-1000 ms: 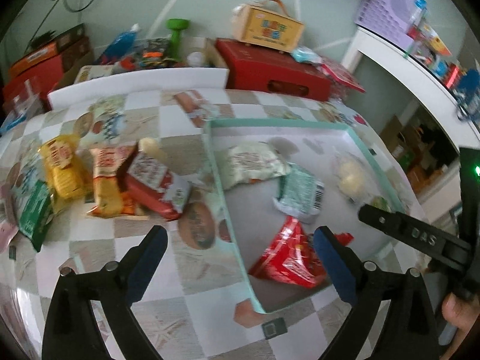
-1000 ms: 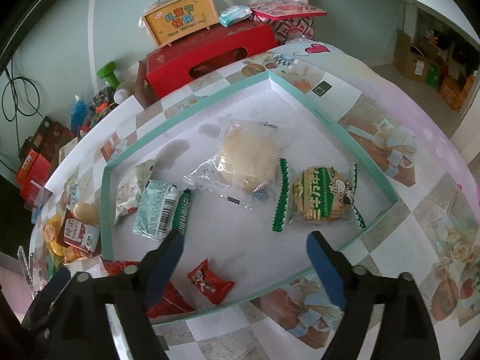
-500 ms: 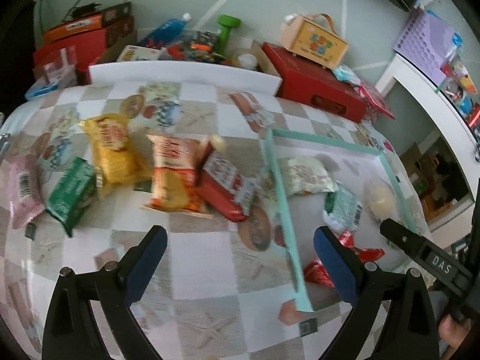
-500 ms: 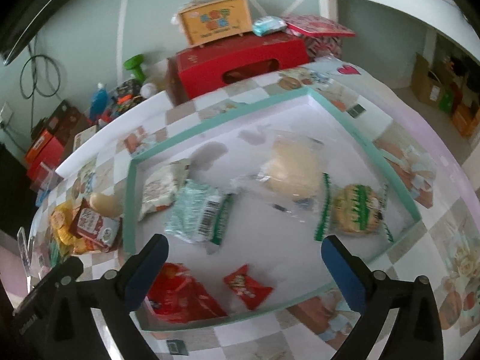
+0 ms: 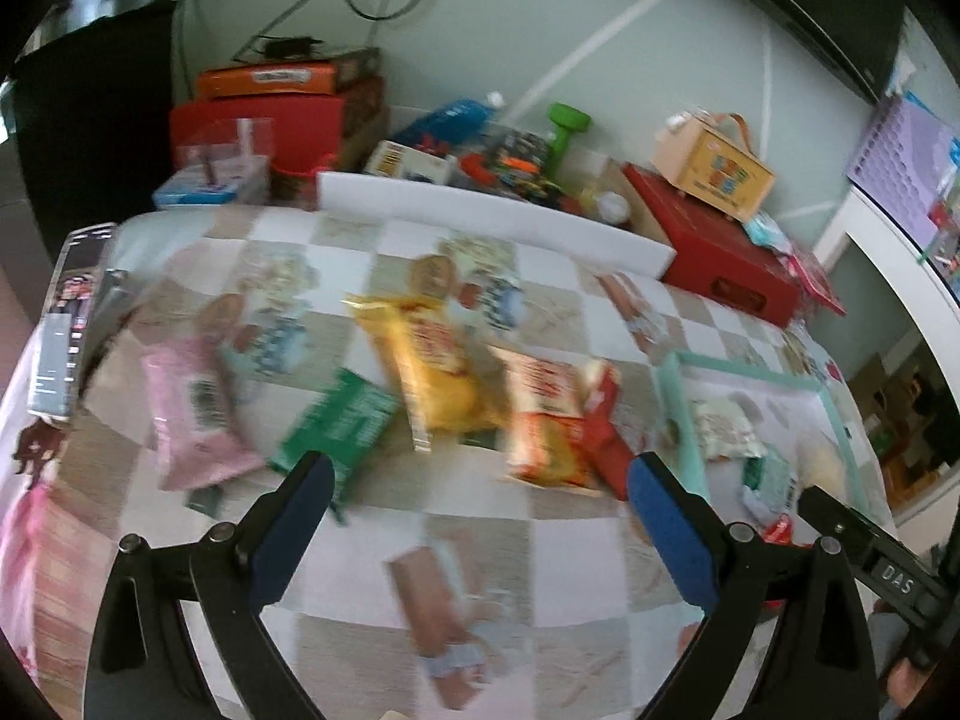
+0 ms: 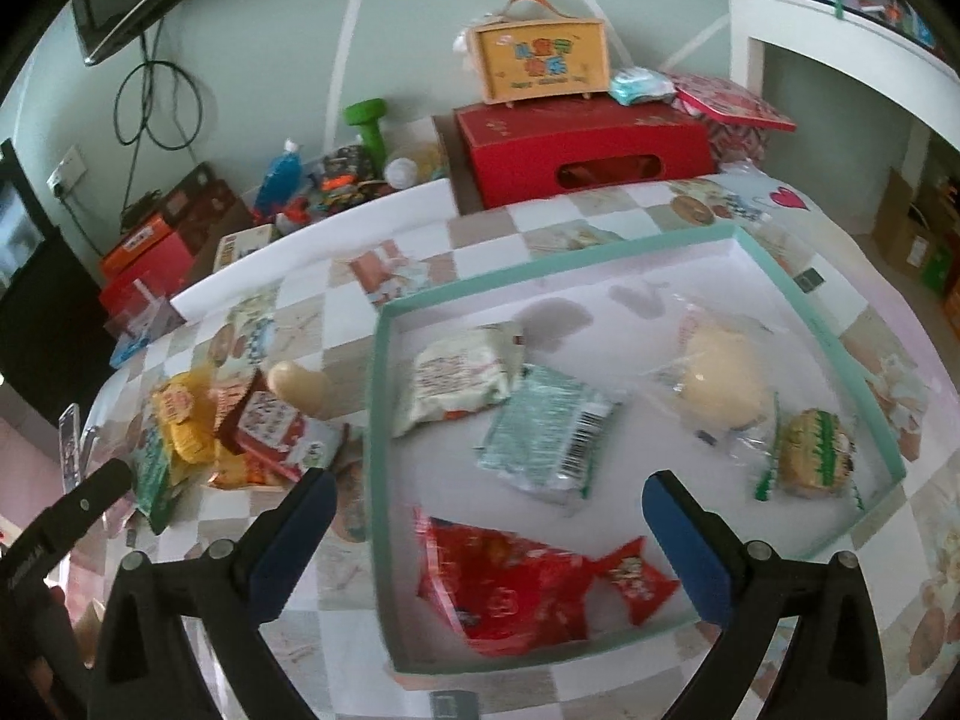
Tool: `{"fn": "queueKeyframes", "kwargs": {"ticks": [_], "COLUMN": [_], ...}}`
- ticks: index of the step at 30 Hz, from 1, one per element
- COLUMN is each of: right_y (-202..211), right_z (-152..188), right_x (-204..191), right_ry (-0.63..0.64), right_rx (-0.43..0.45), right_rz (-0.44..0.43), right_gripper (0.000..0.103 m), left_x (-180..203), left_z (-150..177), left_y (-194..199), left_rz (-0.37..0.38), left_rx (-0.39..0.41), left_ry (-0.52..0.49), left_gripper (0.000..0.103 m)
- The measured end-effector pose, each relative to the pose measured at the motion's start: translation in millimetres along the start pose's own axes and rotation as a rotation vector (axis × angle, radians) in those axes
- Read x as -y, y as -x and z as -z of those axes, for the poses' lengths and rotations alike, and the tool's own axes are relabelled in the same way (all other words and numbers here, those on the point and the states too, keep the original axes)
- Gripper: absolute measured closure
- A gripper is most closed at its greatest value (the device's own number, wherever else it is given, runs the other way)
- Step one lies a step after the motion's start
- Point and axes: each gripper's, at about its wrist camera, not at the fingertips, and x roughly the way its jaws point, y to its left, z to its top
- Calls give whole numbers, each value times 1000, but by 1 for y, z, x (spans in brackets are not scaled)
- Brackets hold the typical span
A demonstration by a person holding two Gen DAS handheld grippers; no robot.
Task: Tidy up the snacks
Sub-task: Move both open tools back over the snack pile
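A teal-rimmed white tray (image 6: 816,324) holds several snack packs: a white pack (image 6: 462,378), a pale green pack (image 6: 549,441), a clear-wrapped bun (image 6: 723,381), a green-striped biscuit (image 6: 813,456) and red packs (image 6: 510,588). Loose snacks lie left of the tray (image 5: 672,396): a pink pack (image 5: 192,414), a green pack (image 5: 339,426), a yellow pack (image 5: 429,366), an orange pack (image 5: 543,420) and a red pack (image 5: 606,438). My left gripper (image 5: 477,522) is open and empty above the cloth near them. My right gripper (image 6: 489,546) is open and empty over the tray's near side.
A red box (image 6: 585,150) with a tan carry box (image 6: 540,63) on it stands behind the table. A white foam strip (image 5: 492,222) lines the far edge. A phone (image 5: 66,330) lies at the left edge. Clutter and a green dumbbell (image 5: 564,132) sit behind.
My left gripper has swung left from the tray to over the loose snacks. My right gripper has shifted left over the tray. Both stayed open and empty.
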Motion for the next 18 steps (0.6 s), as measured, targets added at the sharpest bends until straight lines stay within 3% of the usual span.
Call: {"fn": "queueKeyframes", "kwargs": {"ticks": [10,18], "right_y": [8,1], "right_z": [-2,-3], "right_x": [-41,-65], "right_ry": [79,132], "right_rx": [37,10], "right_rz": [-45,-38], "right_gripper": [0,0], "left_x": [-52,-65], "left_z": [-13,-20], "left_y": [9,-1], "left_rz": [-82,-74], "left_rx": [24,7], "left_ry": [50,43], "left_gripper": [5,5]}}
